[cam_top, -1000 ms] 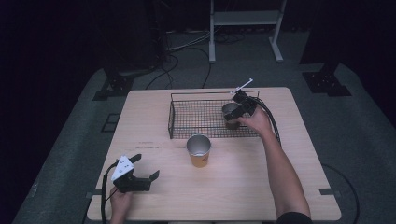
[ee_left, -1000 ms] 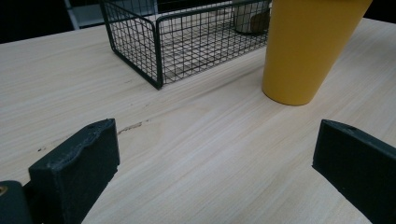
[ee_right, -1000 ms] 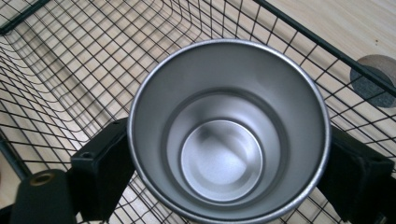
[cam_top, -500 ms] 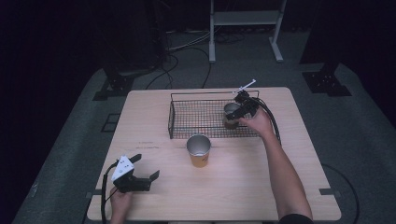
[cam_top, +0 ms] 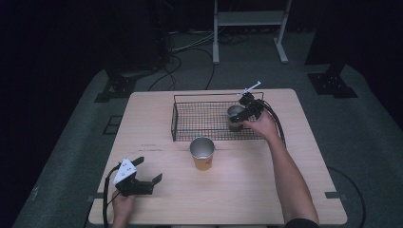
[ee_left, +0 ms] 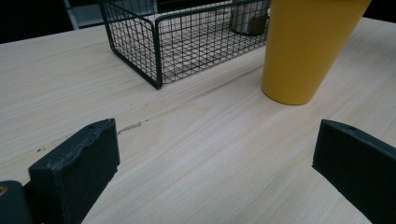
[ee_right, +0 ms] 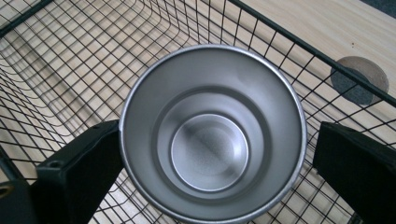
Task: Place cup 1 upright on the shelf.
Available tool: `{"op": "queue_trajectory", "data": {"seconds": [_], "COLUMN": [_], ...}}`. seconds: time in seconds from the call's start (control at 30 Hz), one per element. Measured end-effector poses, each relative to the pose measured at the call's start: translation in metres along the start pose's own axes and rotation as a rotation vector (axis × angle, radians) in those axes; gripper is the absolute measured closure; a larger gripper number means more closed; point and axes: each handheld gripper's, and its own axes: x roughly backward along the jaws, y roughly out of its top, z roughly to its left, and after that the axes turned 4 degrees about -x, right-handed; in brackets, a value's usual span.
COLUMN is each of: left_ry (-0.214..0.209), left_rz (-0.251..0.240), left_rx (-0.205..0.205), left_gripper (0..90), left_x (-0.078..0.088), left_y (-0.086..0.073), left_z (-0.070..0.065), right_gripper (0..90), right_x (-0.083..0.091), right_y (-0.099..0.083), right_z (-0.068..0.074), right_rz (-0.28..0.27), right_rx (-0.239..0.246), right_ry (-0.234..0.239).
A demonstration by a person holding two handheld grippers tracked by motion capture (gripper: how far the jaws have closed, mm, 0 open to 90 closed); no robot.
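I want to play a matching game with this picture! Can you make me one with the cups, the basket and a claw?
Things:
1. metal cup
2. yellow cup
3. wire basket
4. left claw

Where or how:
A. standing on the bare table in front of the basket
B. open with nothing in it, near the table's front left corner
C. standing inside the basket
D. black, on the far half of the table

Pairs: 1-C, 2-A, 3-D, 4-B

a silver steel cup in black wire basket, yellow cup, pale wood-grain table.
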Motion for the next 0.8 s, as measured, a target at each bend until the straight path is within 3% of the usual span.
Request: {"op": "queue_trajectory", "data": {"seconds": [0.37, 0.8], "left_ry": [0.0, 0.001], "left_rz": [-0.001, 0.003], "left_rx": [-0.001, -0.002], "left_gripper": [0.0, 0.0], "left_x": [0.0, 0.0], "left_y": [0.0, 0.0], "left_z": [0.0, 0.0], "right_gripper": [1.6, 1.9], "right_x": [0.011, 0.04], "right_y": [0.002, 0.001], "right_z": [0.001, 0.012], "right_rz": [-0.064, -0.149], "right_rx": [-0.02, 0.009], "right_ry": [0.033, 0.046]}}
